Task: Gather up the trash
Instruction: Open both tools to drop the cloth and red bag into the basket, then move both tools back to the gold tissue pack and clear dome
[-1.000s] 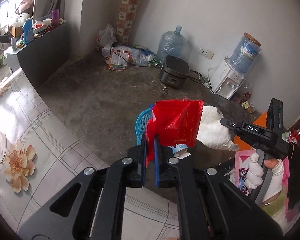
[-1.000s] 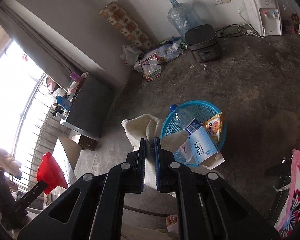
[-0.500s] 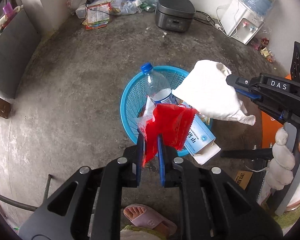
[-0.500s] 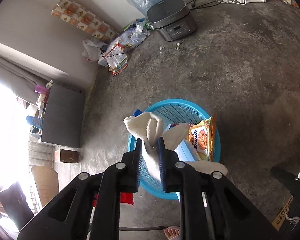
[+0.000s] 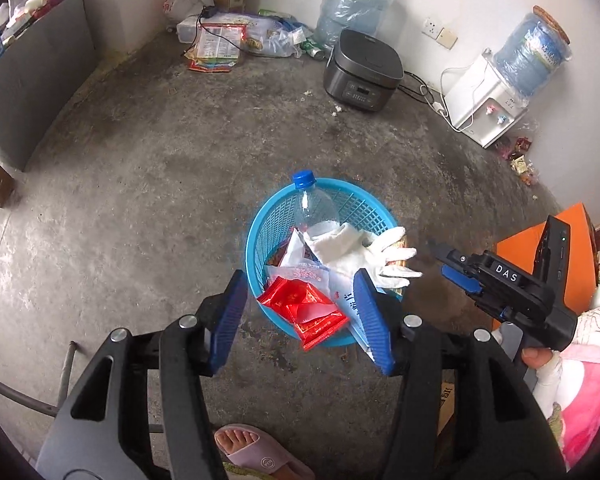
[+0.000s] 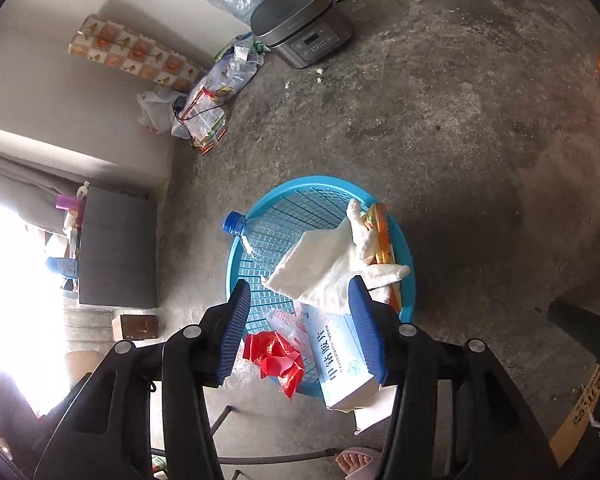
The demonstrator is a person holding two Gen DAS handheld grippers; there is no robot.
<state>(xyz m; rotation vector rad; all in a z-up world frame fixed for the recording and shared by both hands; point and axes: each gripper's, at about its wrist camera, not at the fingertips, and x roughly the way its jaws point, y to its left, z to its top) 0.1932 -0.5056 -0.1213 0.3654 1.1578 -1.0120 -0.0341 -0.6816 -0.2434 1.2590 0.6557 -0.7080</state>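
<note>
So both of your tongs are spread wide and empty right now: the left tongs (image 5: 300,312) hang over the blue basket (image 5: 260,224) on the floor, and the right tongs (image 6: 300,320) do too. The red wrapper (image 5: 306,312) and the white glove (image 5: 364,250) are lying in the basket alongside the plastic bottle (image 5: 314,206) and the medicine box (image 6: 340,360). Heads up though: the wrapper droops over the near rim and the glove's fingers poke past the edge, so I'd guess a nudge to the basket spills them back out.
</note>
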